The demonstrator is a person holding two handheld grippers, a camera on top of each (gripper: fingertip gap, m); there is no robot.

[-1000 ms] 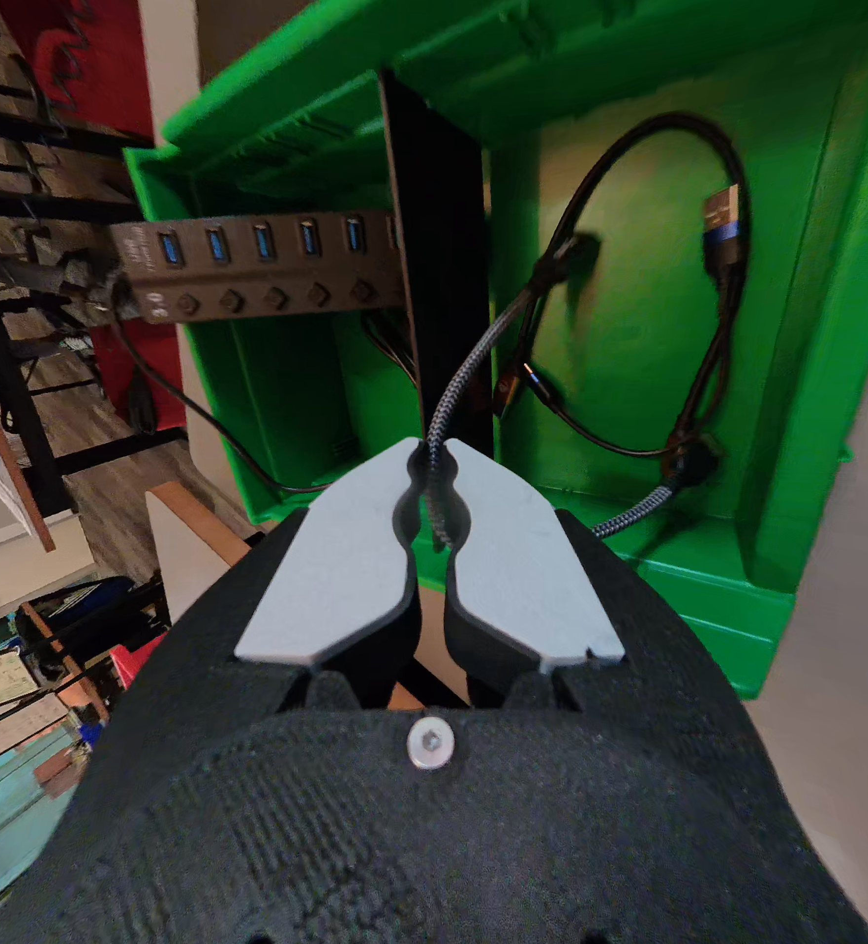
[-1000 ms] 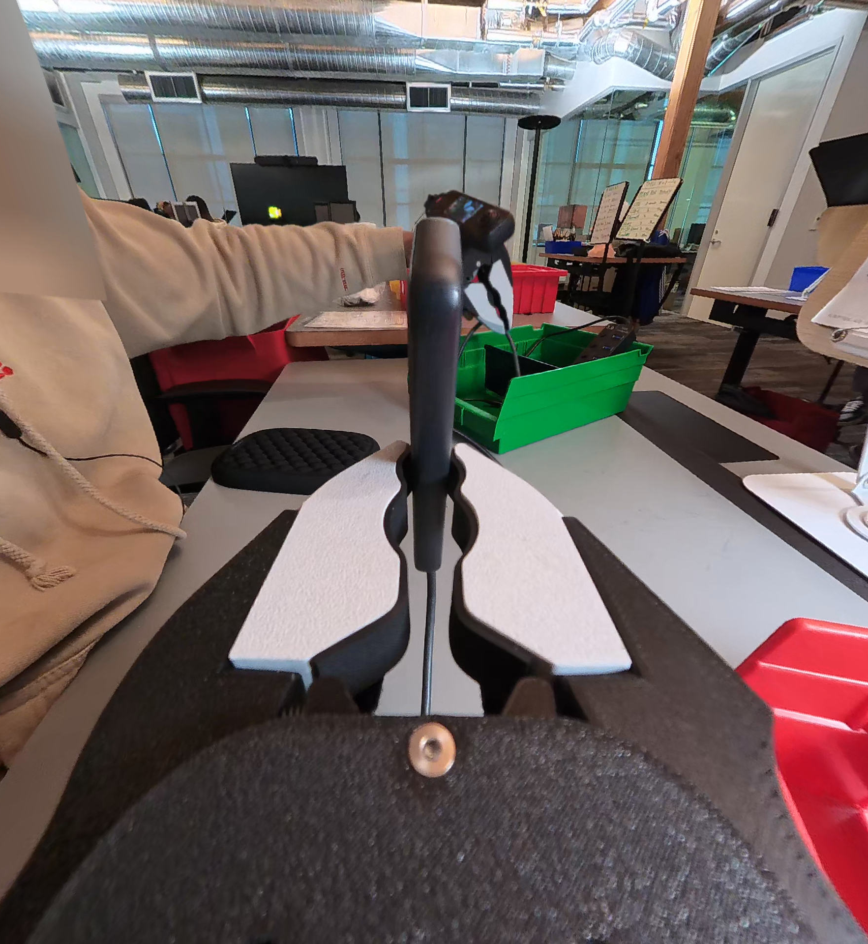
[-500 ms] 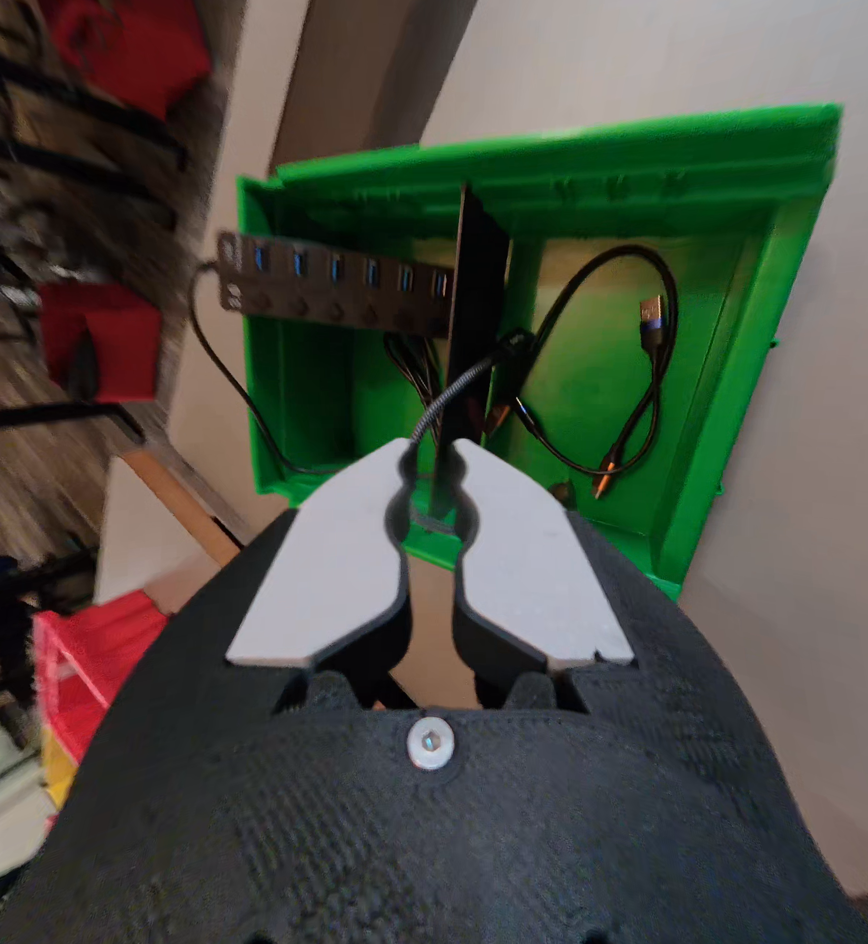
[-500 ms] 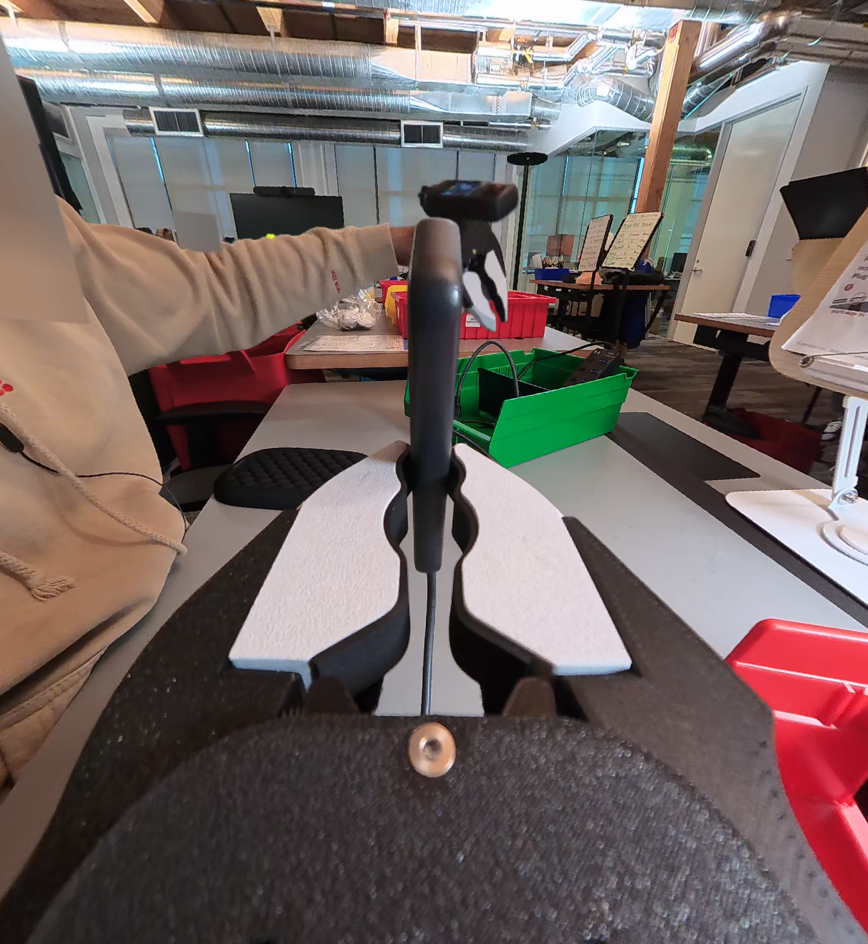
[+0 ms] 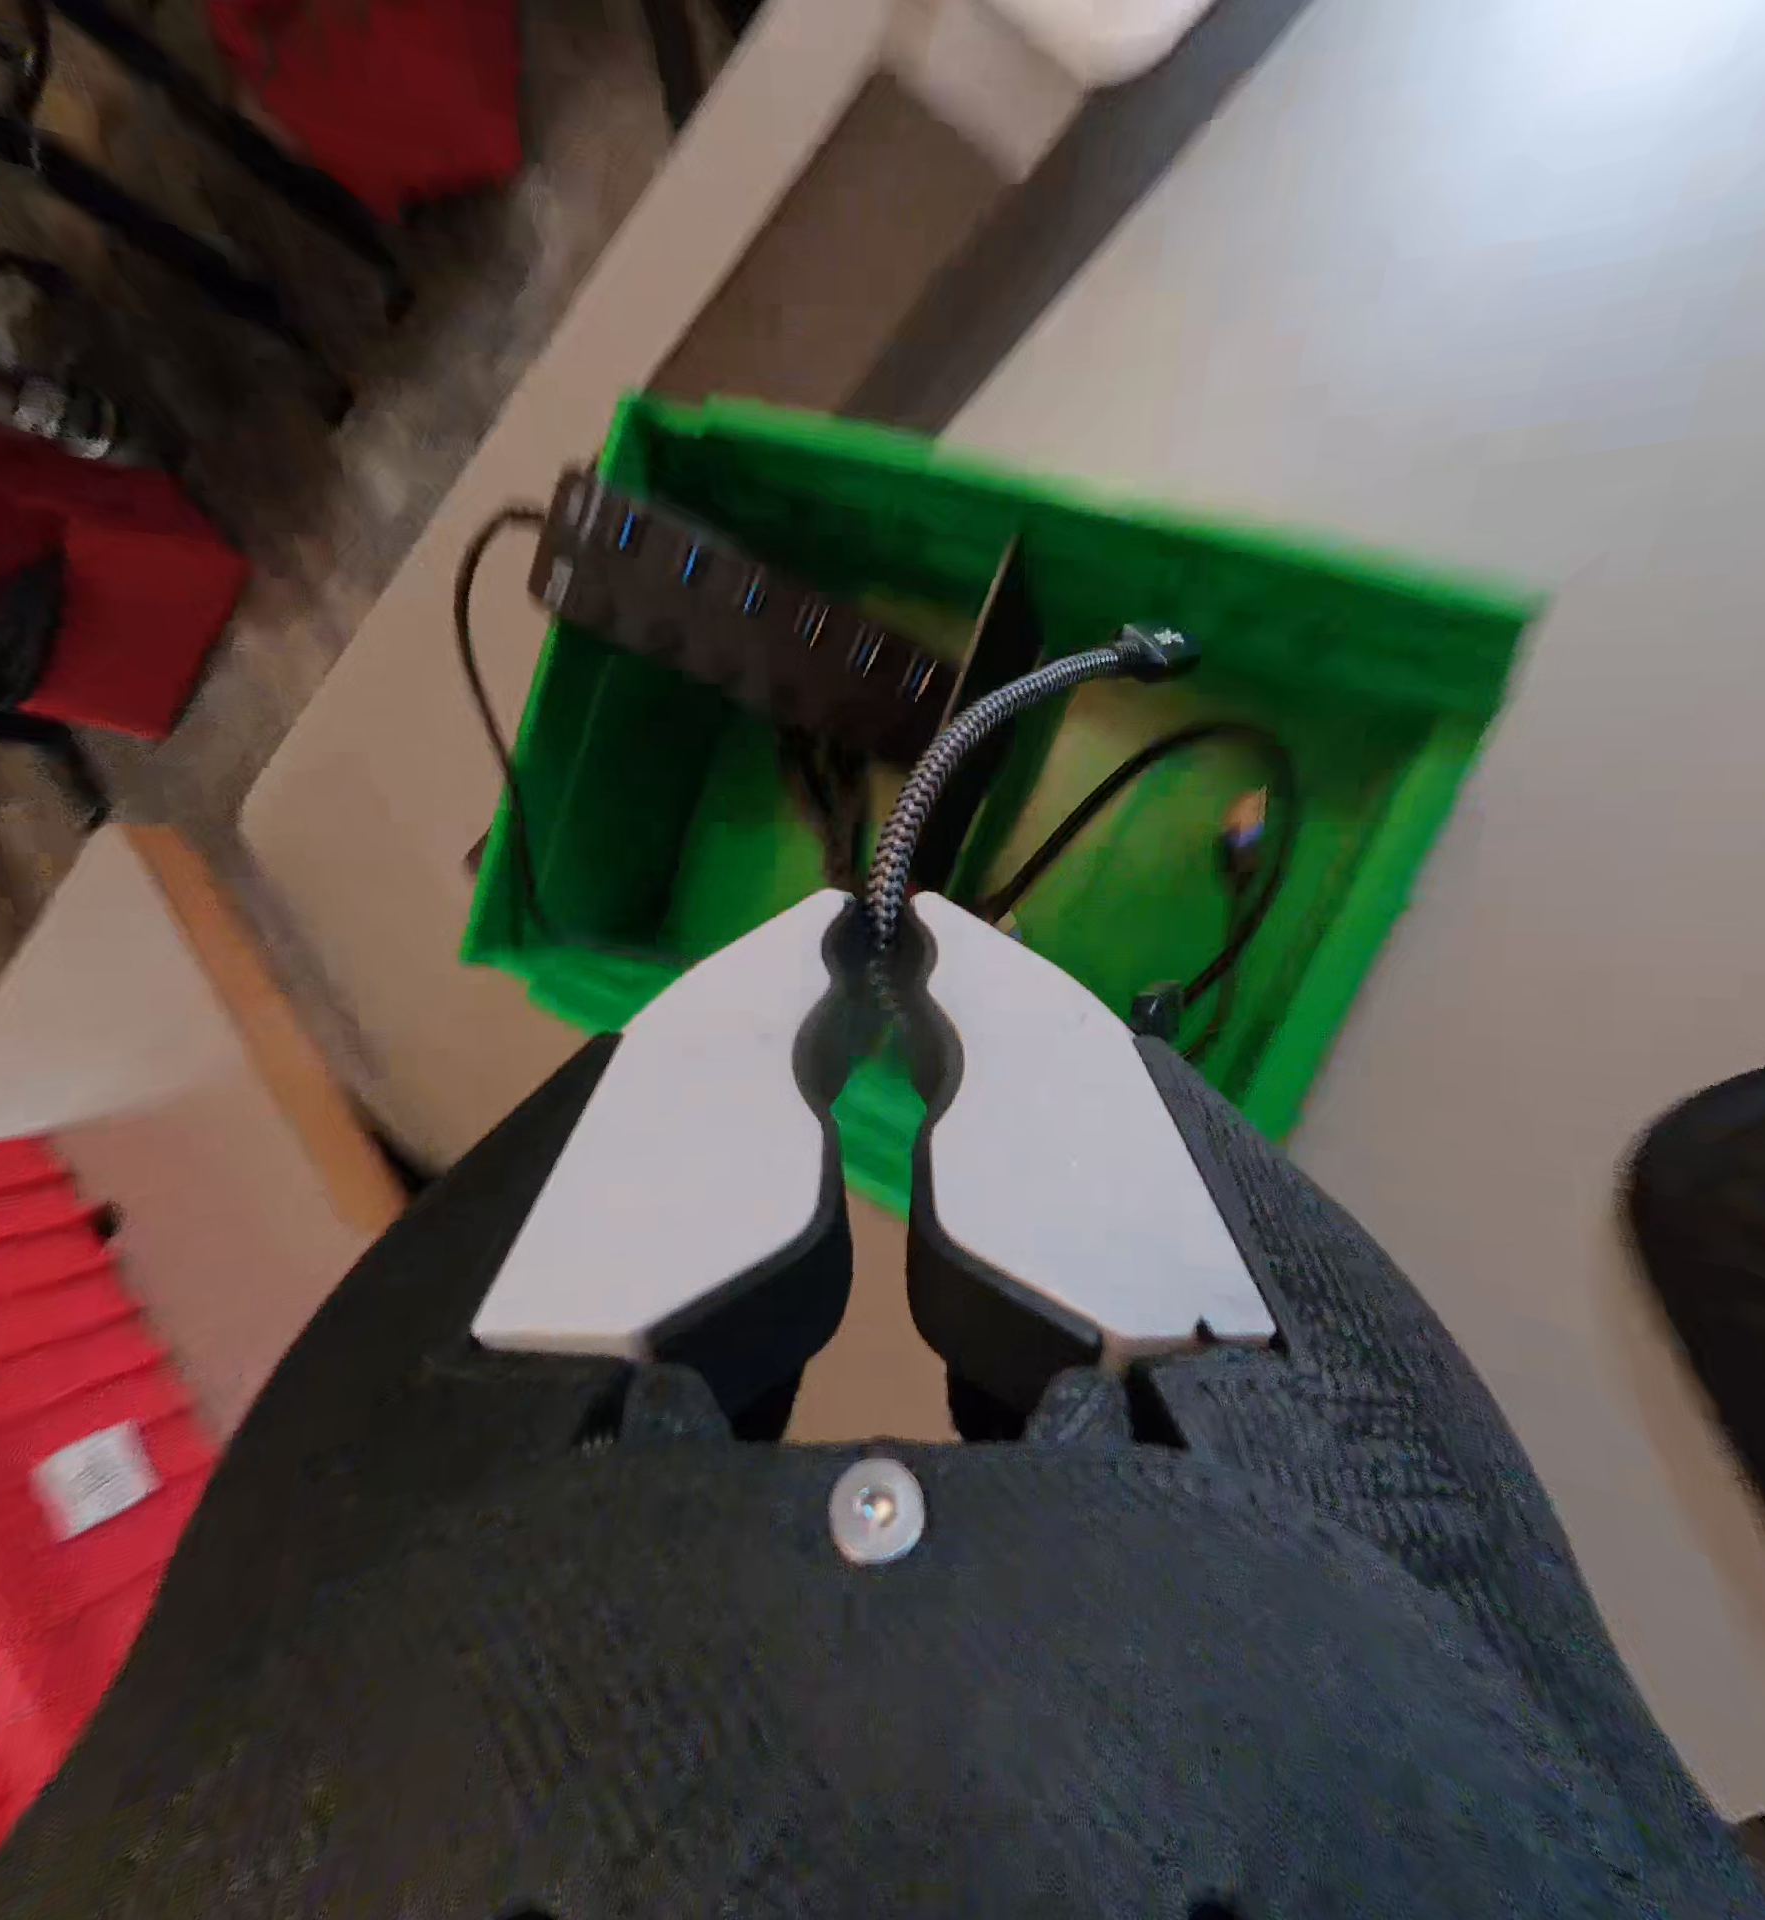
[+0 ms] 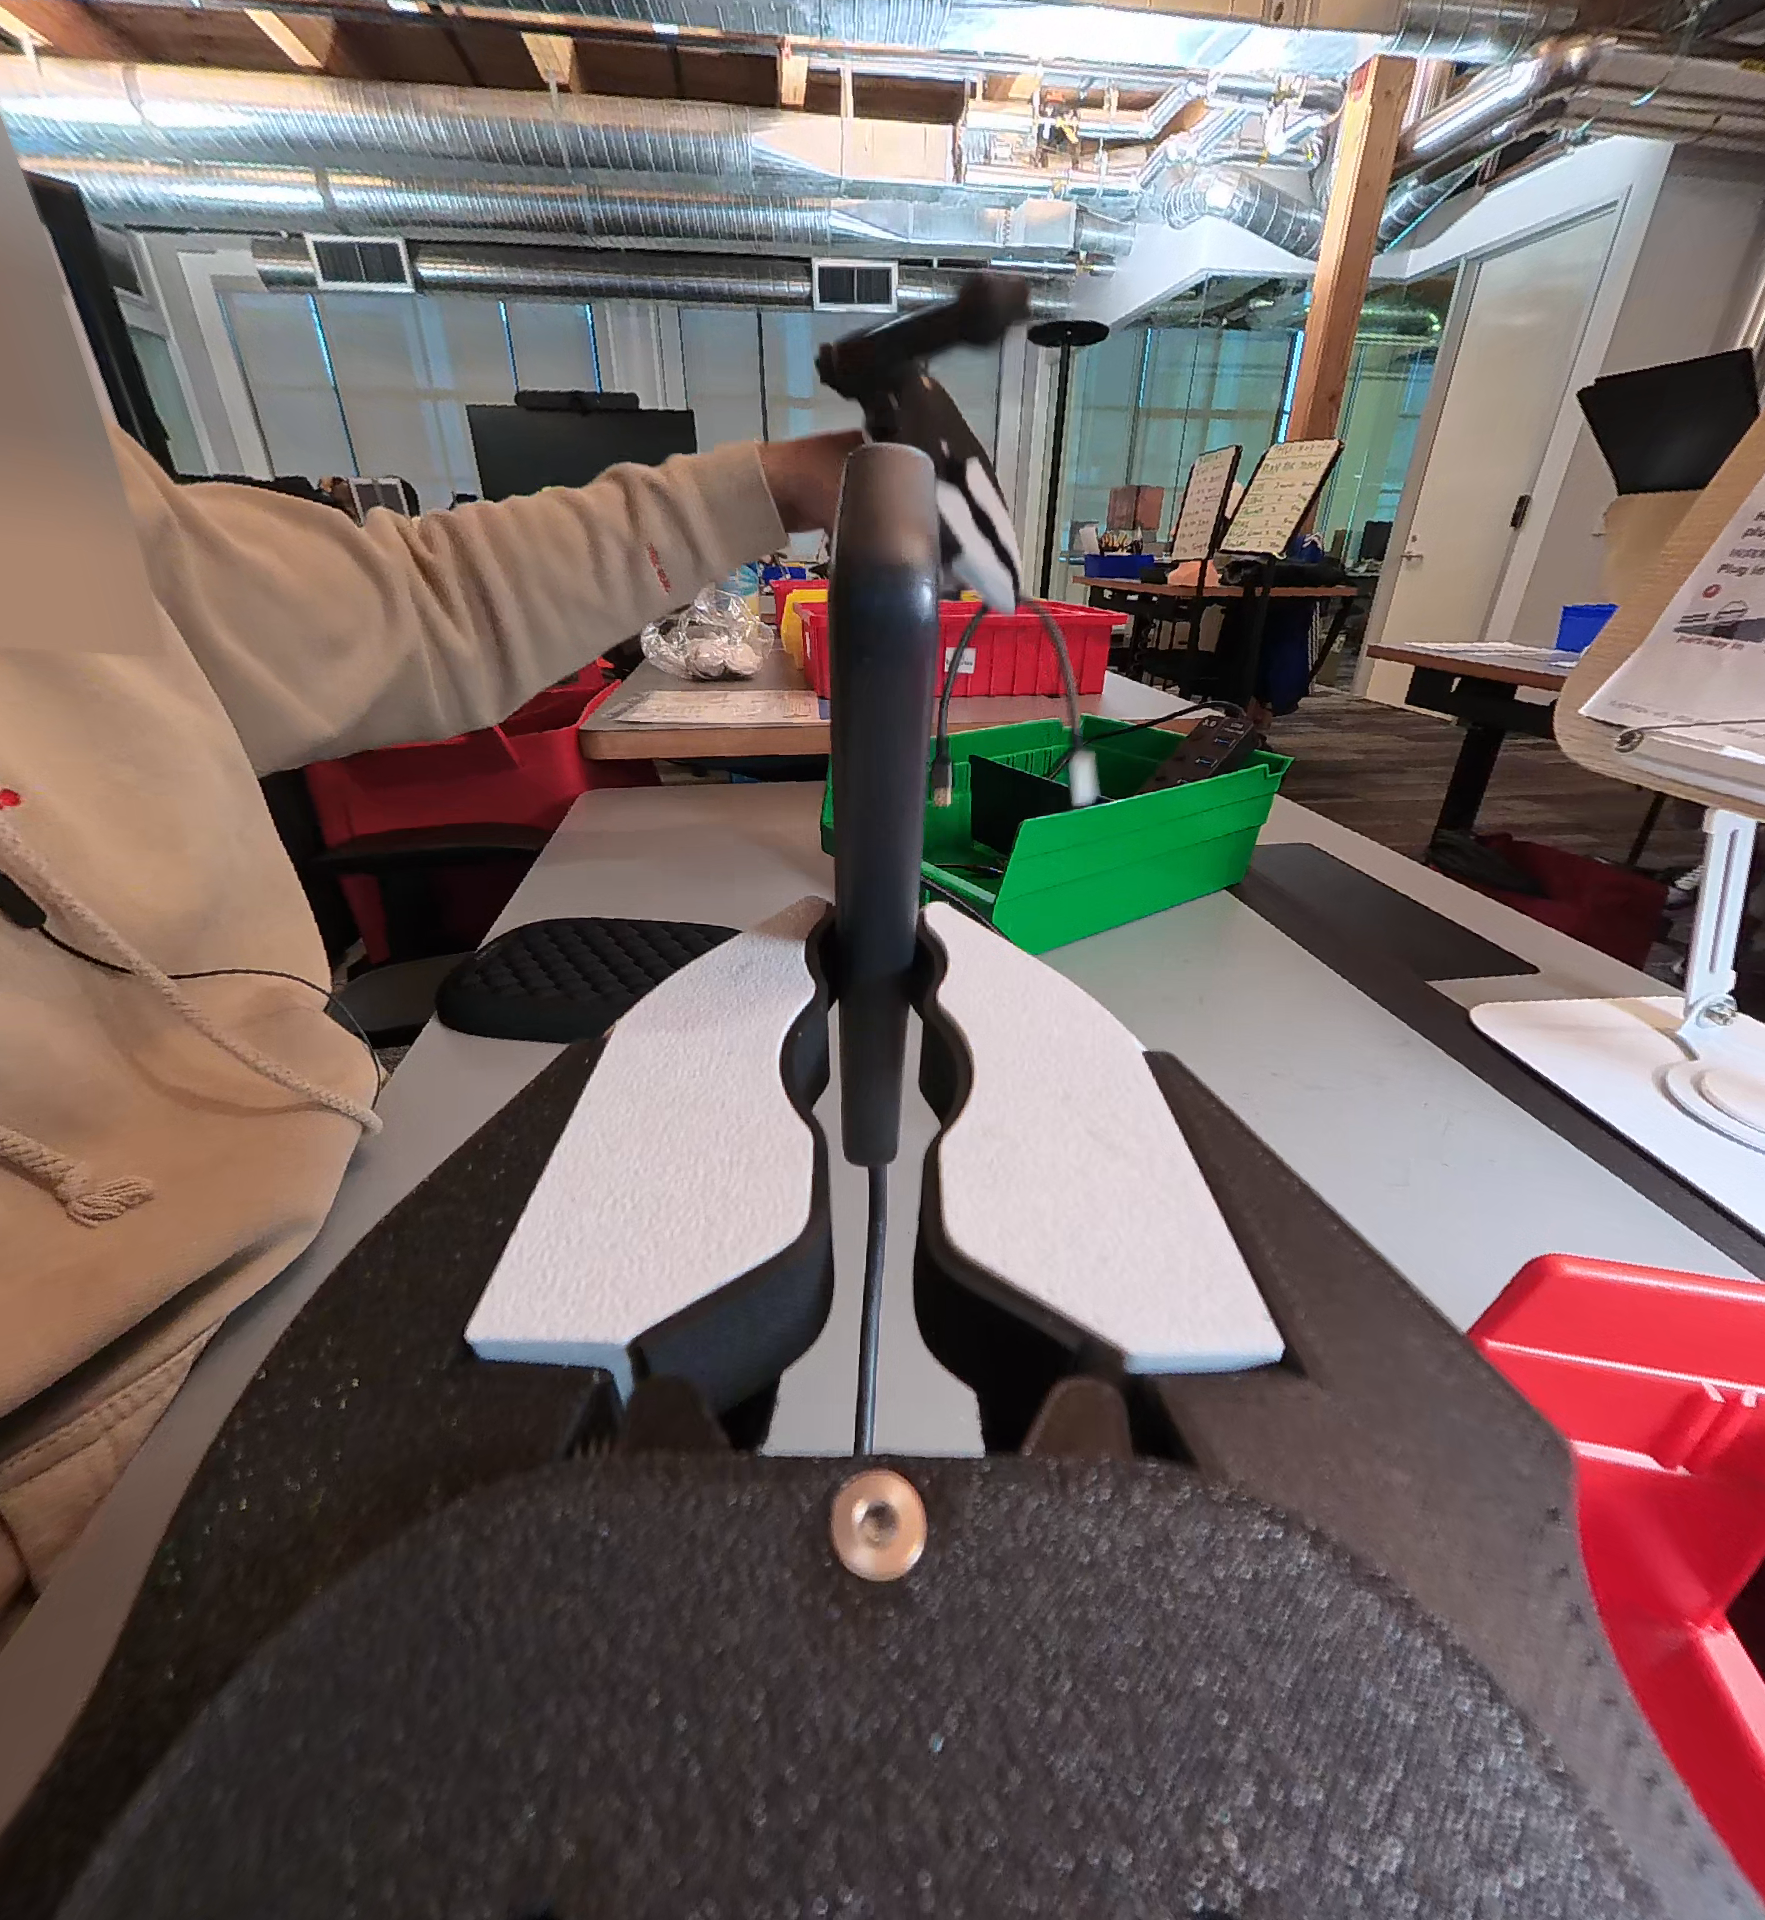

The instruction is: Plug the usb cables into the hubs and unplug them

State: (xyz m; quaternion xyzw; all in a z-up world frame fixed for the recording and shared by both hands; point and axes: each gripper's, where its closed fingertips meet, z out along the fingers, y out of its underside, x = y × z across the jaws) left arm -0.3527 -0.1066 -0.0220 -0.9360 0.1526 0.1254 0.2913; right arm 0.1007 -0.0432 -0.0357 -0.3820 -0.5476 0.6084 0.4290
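Observation:
My left gripper (image 5: 883,906) is shut on a braided grey usb cable (image 5: 971,738) and holds it high above the green bin (image 5: 1397,894). The cable's dark plug (image 5: 1158,649) sticks out free in the air. A black hub with blue ports (image 5: 743,603) leans on the bin's left compartment, and a black cable (image 5: 1242,831) lies in the right one. My right gripper (image 6: 878,920) is shut on a dark slim hub (image 6: 883,665) held upright, its thin lead running down between the fingers. In the right wrist view the left gripper (image 6: 961,499) hangs the cable above the bin (image 6: 1117,873).
A red bin (image 6: 1667,1455) sits at the near right. A black wrist pad (image 6: 577,977) lies to the left, by the person's beige sleeve (image 6: 442,623). A white stand with a printed board (image 6: 1719,935) and a dark mat strip (image 6: 1377,914) are on the right.
My left gripper has risen and pulled back from the bin with the braided cable, whose plug end now hangs free. The right gripper stays still, shut on the hub.

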